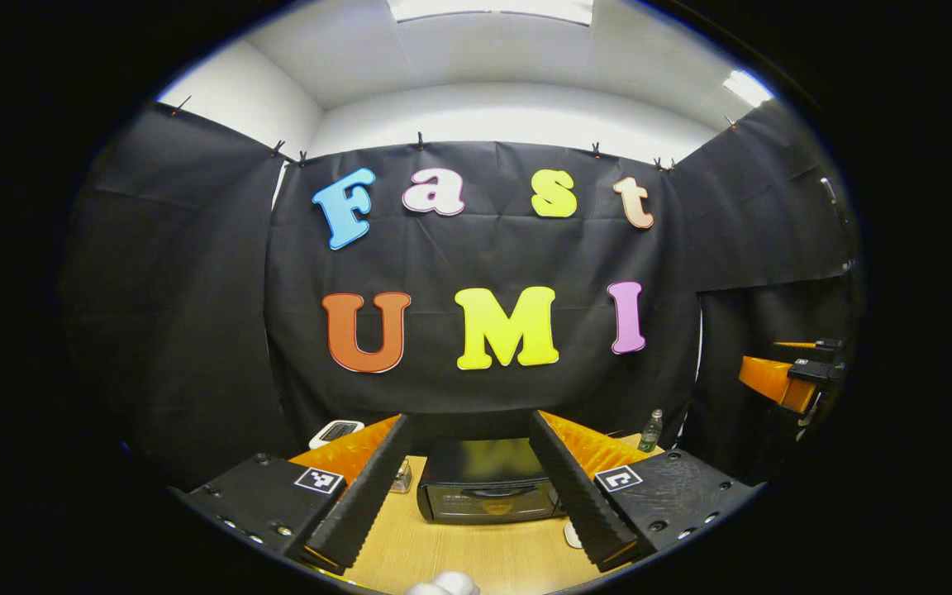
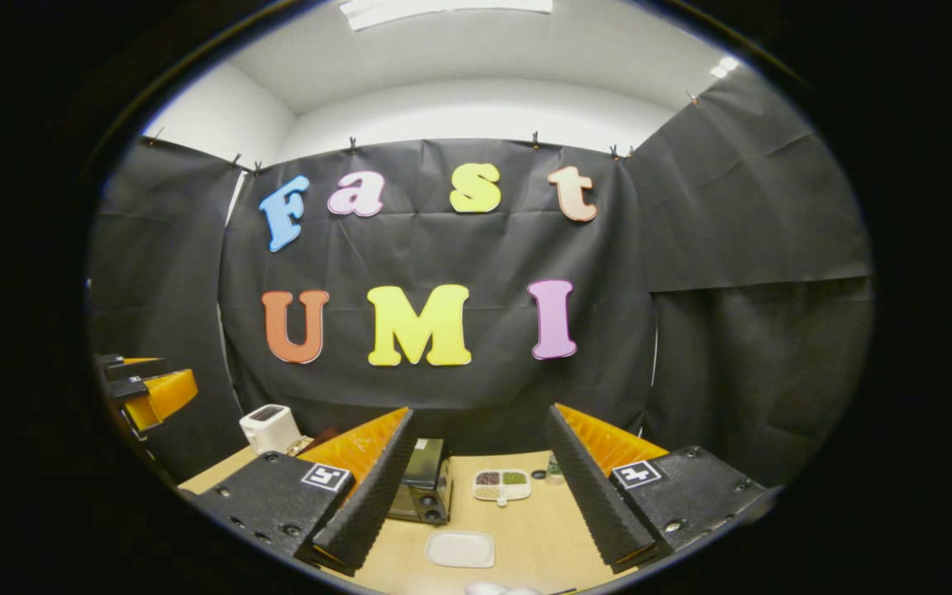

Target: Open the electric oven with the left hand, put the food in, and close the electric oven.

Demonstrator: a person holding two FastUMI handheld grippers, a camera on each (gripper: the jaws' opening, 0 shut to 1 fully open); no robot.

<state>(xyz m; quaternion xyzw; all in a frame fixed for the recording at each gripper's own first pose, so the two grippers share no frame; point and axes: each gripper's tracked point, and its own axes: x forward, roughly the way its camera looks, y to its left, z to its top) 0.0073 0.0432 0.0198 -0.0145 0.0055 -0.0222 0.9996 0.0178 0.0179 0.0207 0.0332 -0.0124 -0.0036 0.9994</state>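
Your left gripper (image 1: 476,504) and right gripper (image 2: 476,504) both stand apart, holding nothing. The electric oven (image 1: 488,489) sits closed on the table (image 1: 476,558); its door looks stiff, so take the front handle (image 1: 499,493).

We are finding no readable text; square coded tags (image 1: 318,480) are sitting atop both gripper bodies, carrying patterns only.

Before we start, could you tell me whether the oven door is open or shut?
Shut: the oven door stands upright, flush with its front.
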